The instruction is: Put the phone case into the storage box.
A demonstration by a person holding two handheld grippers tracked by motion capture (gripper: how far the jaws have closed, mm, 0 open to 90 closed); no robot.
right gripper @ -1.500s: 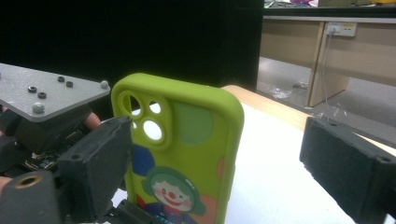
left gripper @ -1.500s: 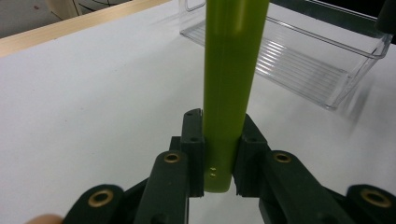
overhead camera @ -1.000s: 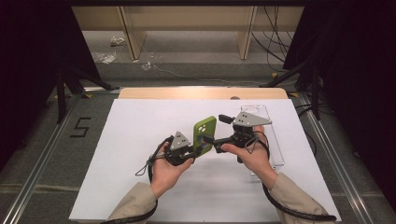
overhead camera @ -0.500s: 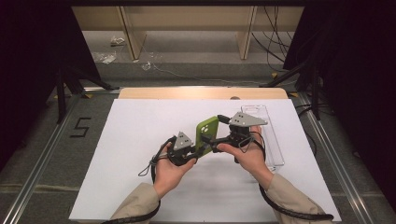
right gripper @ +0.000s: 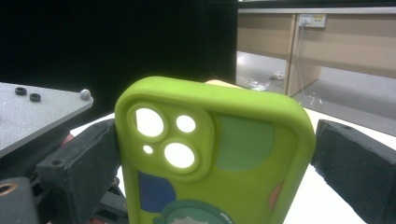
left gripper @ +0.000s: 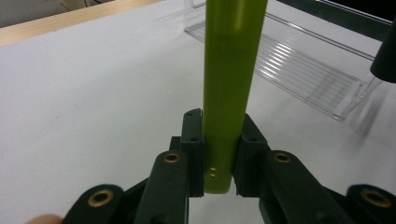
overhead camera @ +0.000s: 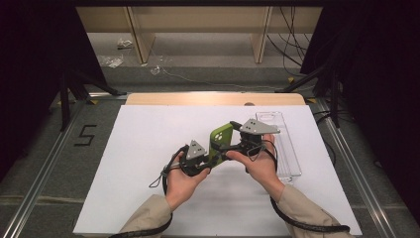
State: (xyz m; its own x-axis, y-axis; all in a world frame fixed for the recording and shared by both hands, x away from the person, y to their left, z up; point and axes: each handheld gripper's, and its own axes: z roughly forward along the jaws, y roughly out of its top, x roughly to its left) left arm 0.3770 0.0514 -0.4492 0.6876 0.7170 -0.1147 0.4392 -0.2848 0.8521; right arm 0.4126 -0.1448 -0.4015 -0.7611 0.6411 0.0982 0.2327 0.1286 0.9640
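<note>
A: What has the left claw (overhead camera: 210, 157) got?

B: It pinches a green phone case (overhead camera: 220, 141) by its lower end. In the left gripper view the two black jaws press on the case's flat faces (left gripper: 229, 93), so the case (left gripper: 229, 93) stands edge-on straight up from them.

A: And the right claw (overhead camera: 232, 147)?

B: Its jaws stand spread on either side of the case (right gripper: 219, 158). In the right gripper view there is a gap between the case and the jaw on the right side of that picture; on the other side I cannot tell whether the jaw touches it.

A: Where is the case, then?

B: Lifted off the counter (overhead camera: 148, 148), between the two hands, over the middle of the white sheet.

A: Any writing or brand on the case?

B: None legible. It has a raised camera block with round cut-outs, and below that a pale green disc, a blue patch and the top of a cartoon figure.

A: What else lies near the case?

B: A clear ribbed plastic tray (overhead camera: 289, 153) lies flat on the counter just to the right of the case, beyond the right hand (overhead camera: 260, 166). Left of the counter, a "5" (overhead camera: 85, 135) is marked on the floor.
</note>
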